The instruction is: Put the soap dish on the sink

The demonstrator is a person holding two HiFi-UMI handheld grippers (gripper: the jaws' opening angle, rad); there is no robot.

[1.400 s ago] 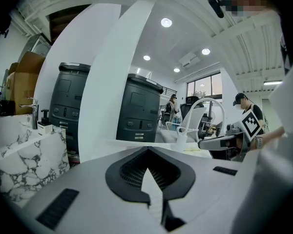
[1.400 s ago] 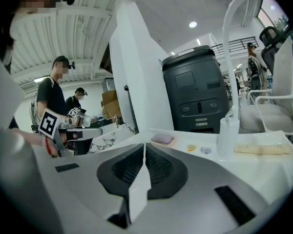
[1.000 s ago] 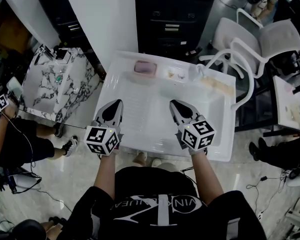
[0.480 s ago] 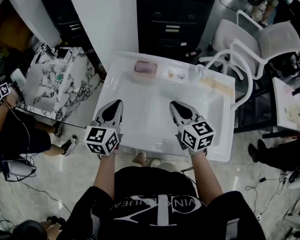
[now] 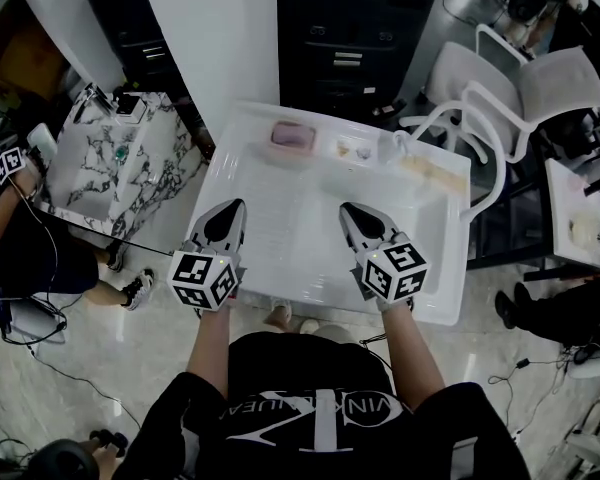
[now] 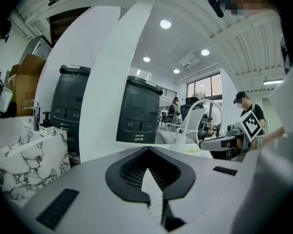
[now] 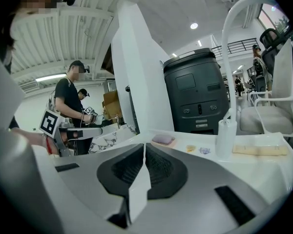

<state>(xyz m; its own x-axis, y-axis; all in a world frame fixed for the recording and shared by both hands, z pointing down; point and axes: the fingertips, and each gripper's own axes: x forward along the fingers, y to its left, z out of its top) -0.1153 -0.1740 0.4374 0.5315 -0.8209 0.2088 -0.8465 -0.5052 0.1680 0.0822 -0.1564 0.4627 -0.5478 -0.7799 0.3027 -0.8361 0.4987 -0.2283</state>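
A pink soap dish (image 5: 291, 135) with a soap bar rests on the back ledge of the white sink (image 5: 230, 158), left of the white gooseneck faucet (image 5: 450, 118). In the right gripper view the soap dish (image 7: 163, 140) lies just beyond the jaws. My left gripper (image 5: 235, 205) and right gripper (image 5: 346, 209) hover side by side over the basin, well short of the dish. Both are shut with nothing between the jaws, as the left gripper (image 6: 147, 151) and right gripper (image 7: 143, 146) show in their own views. The left gripper view does not show the dish.
Two small items (image 5: 353, 149) and a beige cloth (image 5: 435, 173) lie on the back ledge. A marble counter (image 5: 120, 163) stands left, a white pillar (image 5: 220, 38) and dark cabinet (image 5: 350, 38) behind, white chairs (image 5: 520, 88) right. Another person (image 5: 10, 168) works at far left.
Both grippers stay where they were, still shut. Only the person at the far left and the view itself have shifted slightly.
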